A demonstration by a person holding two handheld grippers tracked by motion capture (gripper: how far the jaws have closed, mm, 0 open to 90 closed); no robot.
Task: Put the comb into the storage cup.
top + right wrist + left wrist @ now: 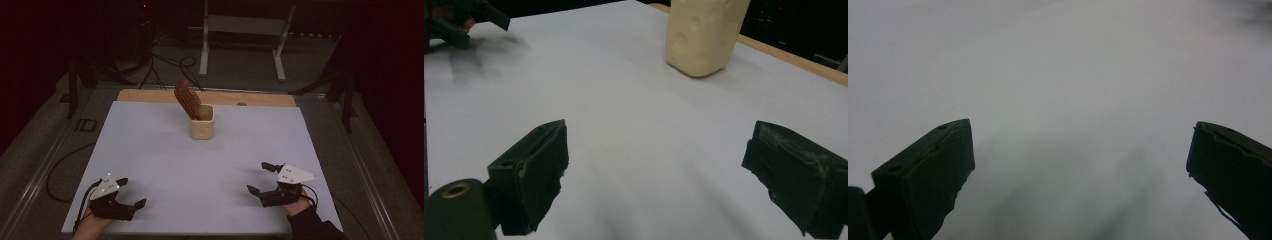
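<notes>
A cream-coloured holder cup (202, 122) stands upright near the far middle of the white sheet, and a brown wooden brush (188, 98) leans out of it toward the left. The same cup (704, 35) appears ahead in the right gripper view. My left gripper (134, 193) rests at the near left corner, open, with nothing between its jaws. My right gripper (261, 178) sits at the near right, open and empty too. Between the left gripper's (1080, 160) jaws lies bare white sheet. The right gripper (654, 170) points toward the cup, well short of it.
A white sheet (150, 150) covers a wooden table whose far edge (150, 95) shows as a tan strip. Cables (165, 65) and a white metal frame (240, 35) stand on the floor beyond. The left gripper (459, 22) shows far off in the right gripper view.
</notes>
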